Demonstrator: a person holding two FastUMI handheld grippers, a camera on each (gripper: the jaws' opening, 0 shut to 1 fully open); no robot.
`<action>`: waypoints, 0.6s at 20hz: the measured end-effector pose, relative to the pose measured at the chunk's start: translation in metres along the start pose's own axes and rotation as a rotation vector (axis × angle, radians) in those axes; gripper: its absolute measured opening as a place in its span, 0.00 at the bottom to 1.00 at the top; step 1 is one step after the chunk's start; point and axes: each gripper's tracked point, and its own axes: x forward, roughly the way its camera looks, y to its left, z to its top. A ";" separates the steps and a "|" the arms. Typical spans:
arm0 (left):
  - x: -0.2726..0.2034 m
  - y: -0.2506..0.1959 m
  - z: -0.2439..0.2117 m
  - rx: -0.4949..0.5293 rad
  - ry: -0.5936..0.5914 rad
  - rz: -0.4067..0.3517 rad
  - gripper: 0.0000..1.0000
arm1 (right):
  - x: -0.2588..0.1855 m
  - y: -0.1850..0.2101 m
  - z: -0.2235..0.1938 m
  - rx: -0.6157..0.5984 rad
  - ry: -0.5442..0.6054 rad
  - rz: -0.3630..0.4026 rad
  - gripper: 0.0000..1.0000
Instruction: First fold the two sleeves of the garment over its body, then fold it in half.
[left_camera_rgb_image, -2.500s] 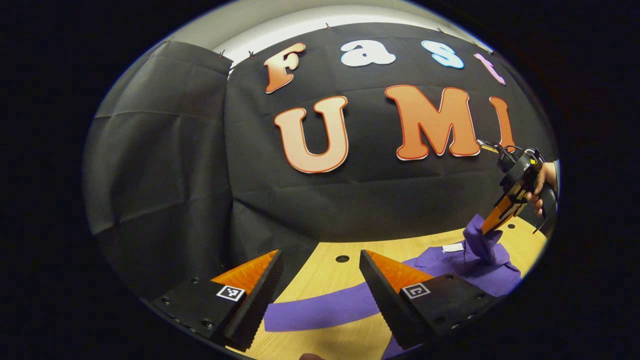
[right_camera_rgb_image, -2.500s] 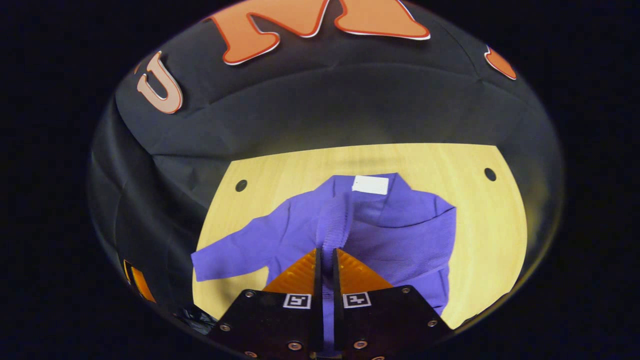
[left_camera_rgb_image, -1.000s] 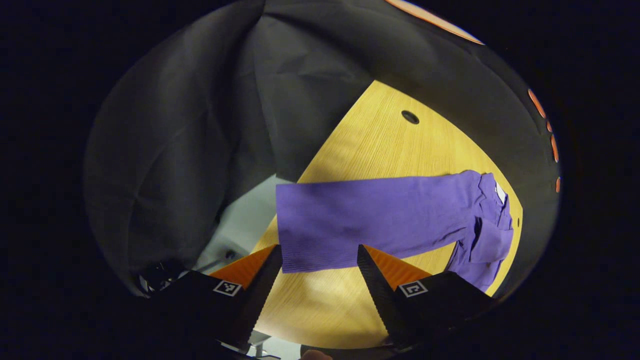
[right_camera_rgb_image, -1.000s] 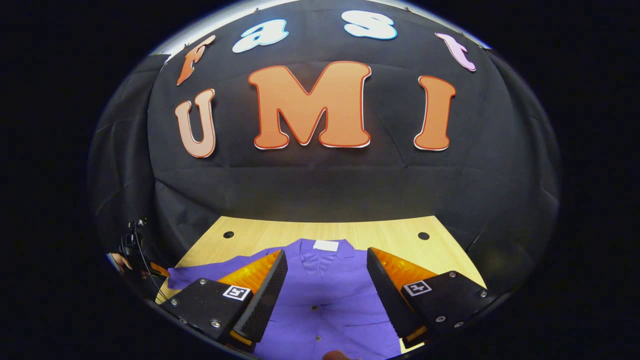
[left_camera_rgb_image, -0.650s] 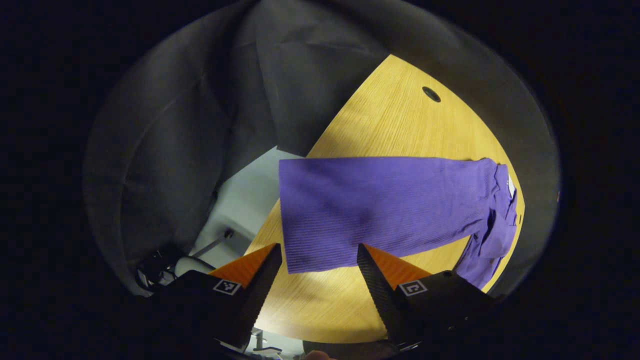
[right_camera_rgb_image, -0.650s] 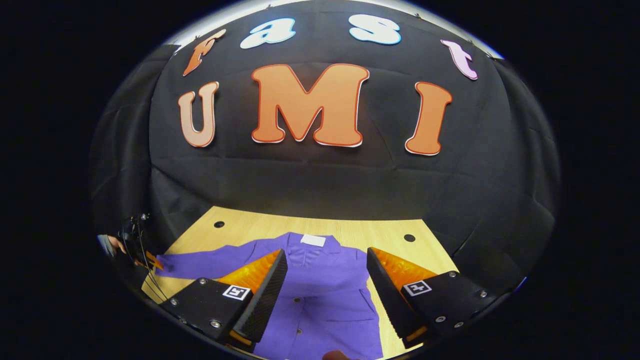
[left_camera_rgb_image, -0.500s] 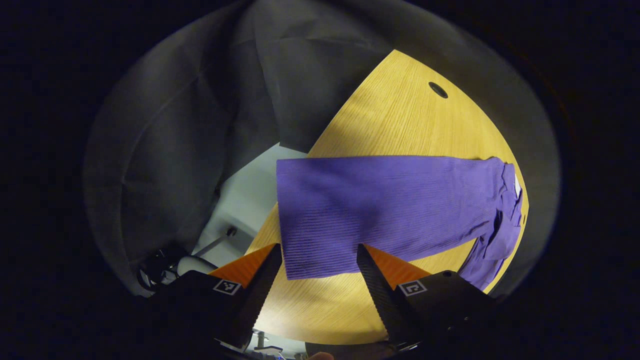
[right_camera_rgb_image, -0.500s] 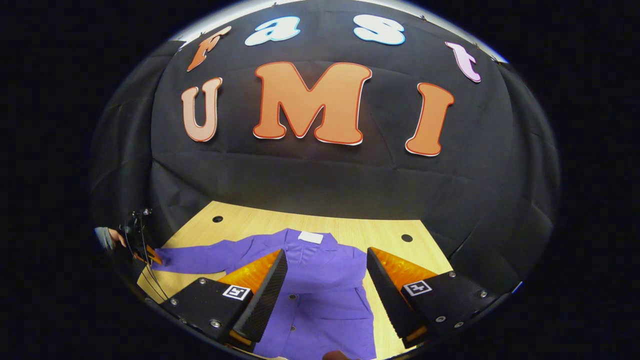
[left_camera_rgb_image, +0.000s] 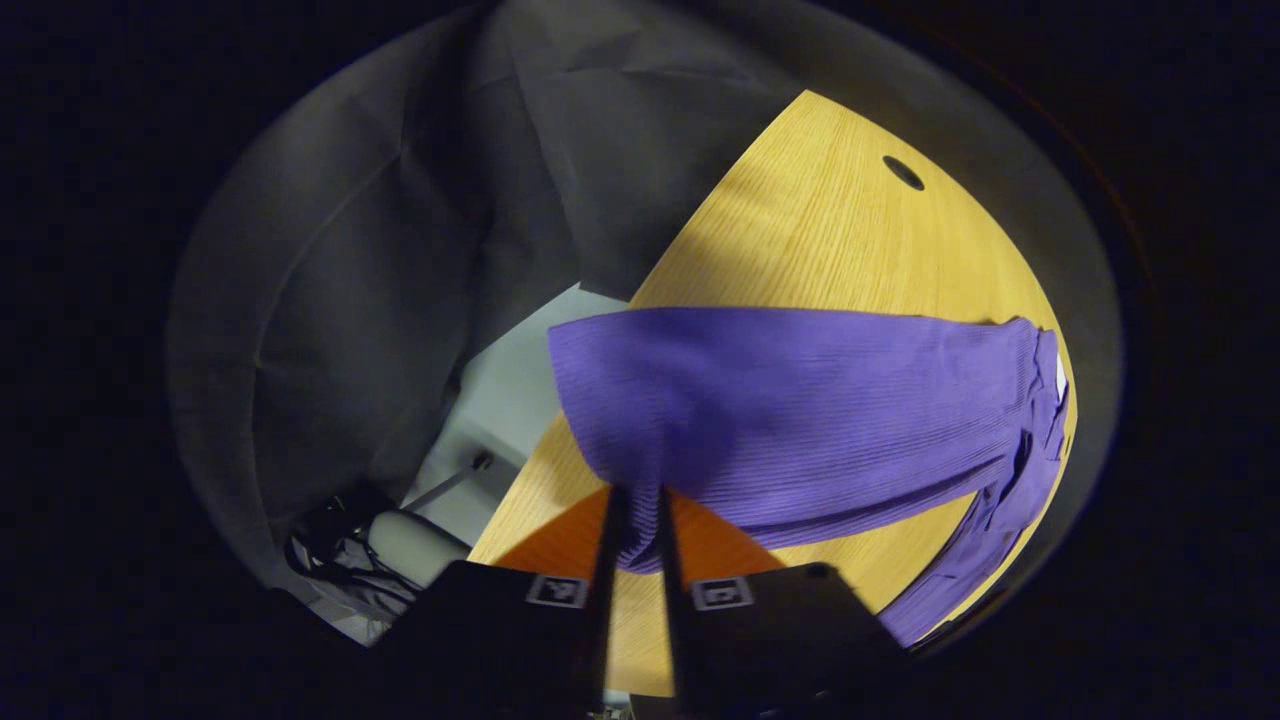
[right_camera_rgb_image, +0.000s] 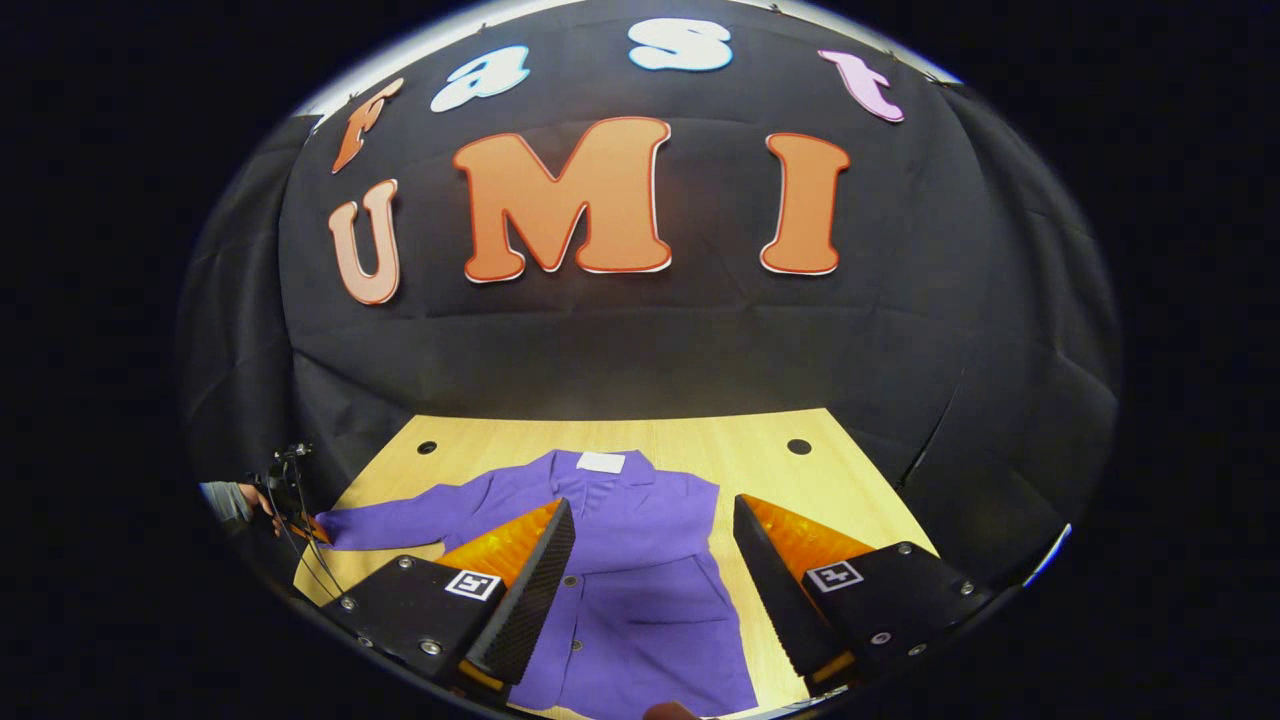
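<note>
A purple buttoned garment (right_camera_rgb_image: 640, 560) lies on the wooden table (right_camera_rgb_image: 760, 450), collar with a white tag (right_camera_rgb_image: 601, 462) toward the far wall. Its one sleeve (left_camera_rgb_image: 800, 400) stretches out to the table's edge, and my left gripper (left_camera_rgb_image: 637, 510) is shut on the cuff end of that sleeve. The same sleeve (right_camera_rgb_image: 400, 520) lies at the left in the right gripper view, where the left gripper (right_camera_rgb_image: 300, 515) and the hand holding it are small. My right gripper (right_camera_rgb_image: 650, 545) hovers open above the garment's body with nothing between its fingers.
The table has round holes (right_camera_rgb_image: 798, 446) near its far corners and one (left_camera_rgb_image: 903, 172) in the left gripper view. Black cloth walls close off the back and sides. Beyond the table's left edge there is grey floor (left_camera_rgb_image: 500, 390) with some equipment.
My left gripper has closed on the sleeve's cuff, which was lying flat between its open fingers. My right gripper, earlier shut on the other sleeve, has let go and drawn back.
</note>
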 end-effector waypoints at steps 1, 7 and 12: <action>-0.001 0.000 0.002 0.006 -0.020 -0.016 0.14 | -0.002 -0.005 0.001 0.008 -0.004 0.000 0.95; -0.025 -0.021 0.004 0.033 -0.065 -0.051 0.08 | -0.006 -0.025 0.004 -0.015 -0.020 0.004 0.95; -0.072 -0.074 0.006 0.141 -0.139 -0.086 0.08 | -0.010 -0.023 0.012 -0.018 -0.044 0.032 0.95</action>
